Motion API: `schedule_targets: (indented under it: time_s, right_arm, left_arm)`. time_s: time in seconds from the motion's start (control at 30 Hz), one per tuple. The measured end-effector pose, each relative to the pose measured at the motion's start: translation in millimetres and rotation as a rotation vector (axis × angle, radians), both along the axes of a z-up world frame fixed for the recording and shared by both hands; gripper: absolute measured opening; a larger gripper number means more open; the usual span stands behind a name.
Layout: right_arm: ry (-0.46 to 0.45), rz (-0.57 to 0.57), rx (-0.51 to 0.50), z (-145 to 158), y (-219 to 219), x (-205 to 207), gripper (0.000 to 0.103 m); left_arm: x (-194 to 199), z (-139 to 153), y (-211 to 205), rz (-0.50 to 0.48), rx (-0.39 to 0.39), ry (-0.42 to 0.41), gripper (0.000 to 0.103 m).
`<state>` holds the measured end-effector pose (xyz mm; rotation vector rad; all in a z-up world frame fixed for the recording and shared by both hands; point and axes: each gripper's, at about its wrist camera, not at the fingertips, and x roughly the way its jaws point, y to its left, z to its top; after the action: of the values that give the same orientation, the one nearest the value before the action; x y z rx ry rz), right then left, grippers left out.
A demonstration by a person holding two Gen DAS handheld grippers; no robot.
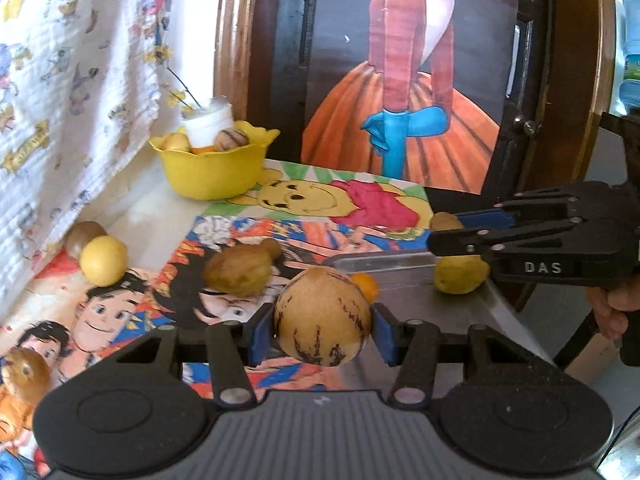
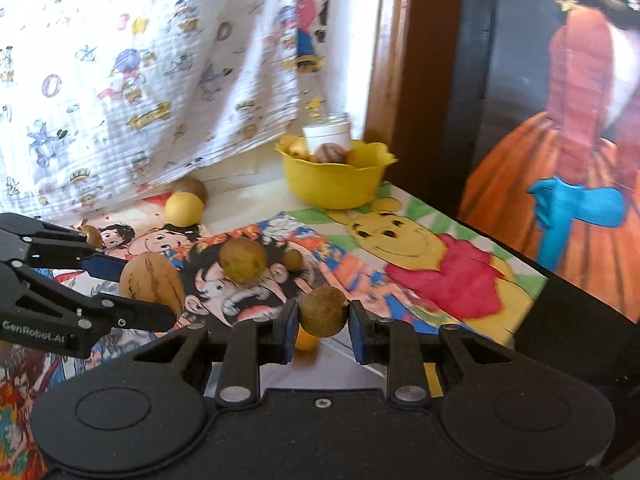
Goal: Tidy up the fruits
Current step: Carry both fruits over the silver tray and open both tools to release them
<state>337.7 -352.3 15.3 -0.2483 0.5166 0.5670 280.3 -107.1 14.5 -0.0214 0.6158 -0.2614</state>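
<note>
Here we note two fruits held off the table at once. The left gripper [image 1: 323,326] has its fingers partly open and clamped on a pale round fruit with dark streaks [image 1: 322,316], low centre in the left wrist view; in the right wrist view the same fruit [image 2: 152,284] shows at left. The right gripper [image 2: 323,314] is closed narrowly on a small brown round fruit [image 2: 323,311], its blue pads pressing each side; in the left wrist view that gripper [image 1: 440,228] enters from the right edge, with the brown fruit [image 1: 444,222] peeking past its tips.

Outward, on the table [image 1: 156,208], covered in cartoon drawings, we see a brownish lumpy fruit [image 1: 240,270] left of centre, a yellow round fruit [image 1: 103,261] at left touching a brown one [image 1: 82,238] behind it, a yellow fruit [image 1: 460,280] under the right gripper, and a small orange fruit [image 1: 366,285] just behind the held streaked one. Another brown fruit [image 1: 26,374] lies at the lower left edge.

At upper left of centre stands a yellow bowl [image 1: 214,176] holding several fruits and a white jar [image 1: 210,120]. A printed cloth [image 1: 72,80] hangs at left. A hand [image 1: 608,312] shows at the right edge.
</note>
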Motion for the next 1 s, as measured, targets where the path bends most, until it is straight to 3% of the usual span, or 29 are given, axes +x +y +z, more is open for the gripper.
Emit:
schedule_targets:
  time_s: [0.33,1.0]
  right_arm:
    - [0.019,-0.083,-0.015,-25.5,-36.7,-21.9,0.029]
    - [0.074,-0.154,-0.049,-76.7,-33.9,2.4,0.029]
  left_arm:
    - [16.8,-15.9,-35.0,-0.030,-0.007,0.095,0.056]
    - [56.5,-55.4,-66.4,-0.089,0.076,0.129,0.056]
